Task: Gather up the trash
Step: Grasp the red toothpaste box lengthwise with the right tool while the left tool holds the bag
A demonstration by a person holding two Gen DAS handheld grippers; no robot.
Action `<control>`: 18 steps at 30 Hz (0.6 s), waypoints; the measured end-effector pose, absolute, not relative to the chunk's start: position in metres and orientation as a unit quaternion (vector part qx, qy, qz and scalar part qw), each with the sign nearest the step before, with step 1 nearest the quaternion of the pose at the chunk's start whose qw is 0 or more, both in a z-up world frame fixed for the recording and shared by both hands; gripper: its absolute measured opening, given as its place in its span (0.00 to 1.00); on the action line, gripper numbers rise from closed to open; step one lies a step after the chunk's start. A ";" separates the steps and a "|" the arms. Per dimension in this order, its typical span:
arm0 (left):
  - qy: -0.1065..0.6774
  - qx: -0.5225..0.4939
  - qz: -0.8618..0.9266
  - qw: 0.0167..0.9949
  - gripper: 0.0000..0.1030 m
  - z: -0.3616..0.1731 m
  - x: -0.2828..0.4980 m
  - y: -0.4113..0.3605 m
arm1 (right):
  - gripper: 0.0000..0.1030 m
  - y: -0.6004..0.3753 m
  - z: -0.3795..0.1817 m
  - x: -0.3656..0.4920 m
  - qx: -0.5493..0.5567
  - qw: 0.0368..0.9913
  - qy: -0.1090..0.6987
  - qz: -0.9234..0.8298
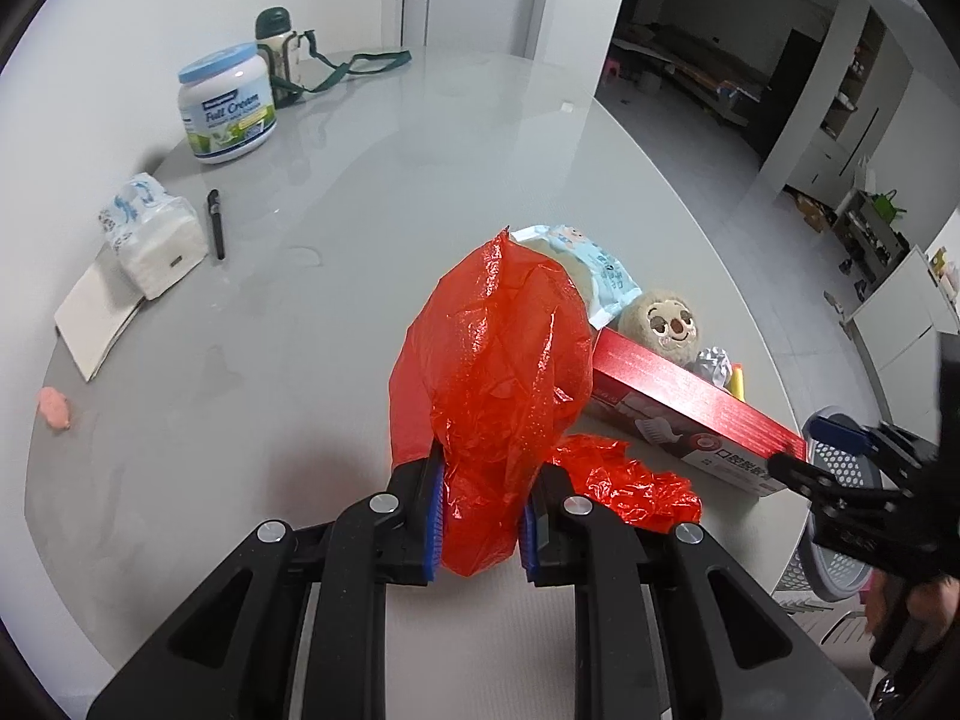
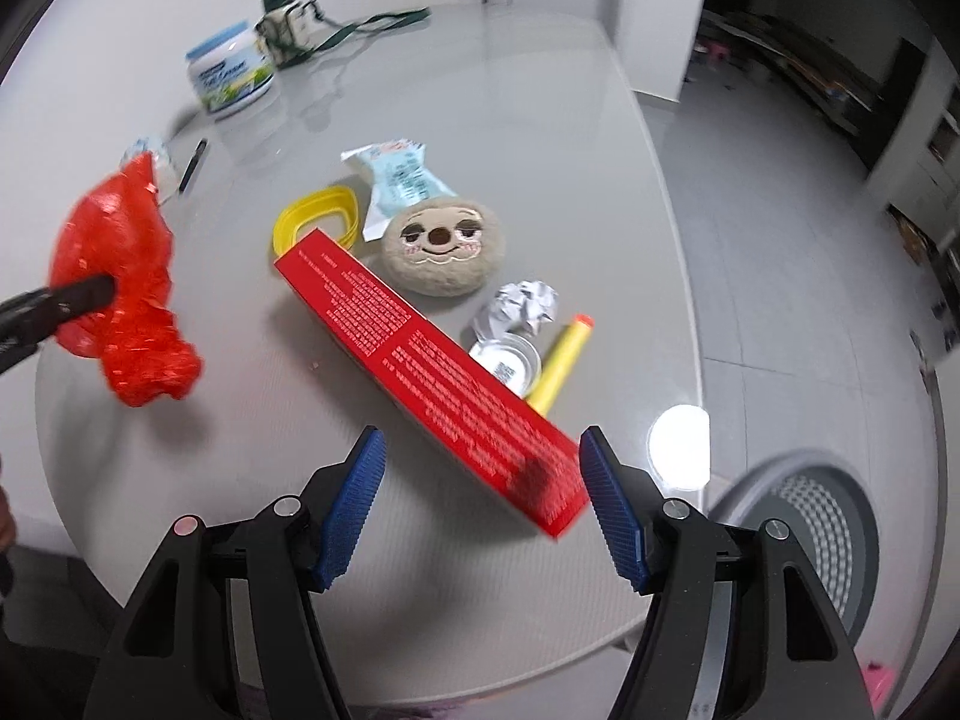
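My left gripper (image 1: 480,516) is shut on a crumpled red plastic bag (image 1: 492,372) and holds it above the grey table (image 1: 360,192); the bag also shows at the left of the right wrist view (image 2: 120,276). My right gripper (image 2: 483,504) is open and empty, with the near end of a long red box (image 2: 432,372) between its fingers; whether it touches the box I cannot tell. Beyond the box lie a crumpled paper ball (image 2: 525,306), a small clear lid (image 2: 507,360), a yellow foam dart (image 2: 561,360) and a light blue wrapper (image 2: 402,180).
A grey mesh bin (image 2: 816,516) stands off the table's right edge. A sloth plush (image 2: 441,246), a yellow ring (image 2: 318,219), a milk powder tub (image 1: 227,102), a green bottle (image 1: 279,42), a tissue pack (image 1: 150,234), a pen (image 1: 216,222) and a pink lump (image 1: 54,408) are on the table.
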State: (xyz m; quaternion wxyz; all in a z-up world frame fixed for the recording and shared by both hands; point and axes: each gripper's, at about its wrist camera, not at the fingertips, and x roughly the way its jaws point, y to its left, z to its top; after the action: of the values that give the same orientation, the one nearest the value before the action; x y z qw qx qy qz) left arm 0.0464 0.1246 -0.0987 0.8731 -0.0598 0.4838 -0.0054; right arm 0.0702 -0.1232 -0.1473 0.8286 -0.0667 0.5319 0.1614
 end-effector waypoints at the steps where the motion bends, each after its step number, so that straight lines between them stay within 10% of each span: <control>1: 0.484 -0.061 -0.004 0.873 0.19 -0.097 0.045 0.125 | 0.62 -0.123 -0.151 0.076 -0.063 0.825 0.537 0.166; 18: 0.481 -0.074 0.011 0.874 0.19 -0.090 0.046 0.131 | 0.69 -0.118 -0.171 0.067 0.004 0.789 0.578 0.211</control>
State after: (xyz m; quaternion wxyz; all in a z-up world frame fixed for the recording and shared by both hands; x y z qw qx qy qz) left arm 0.0463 0.1312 -0.0897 0.8736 -0.0737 0.4810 0.0107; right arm 0.0665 -0.1183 -0.1710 0.7885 0.0043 0.5776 0.2112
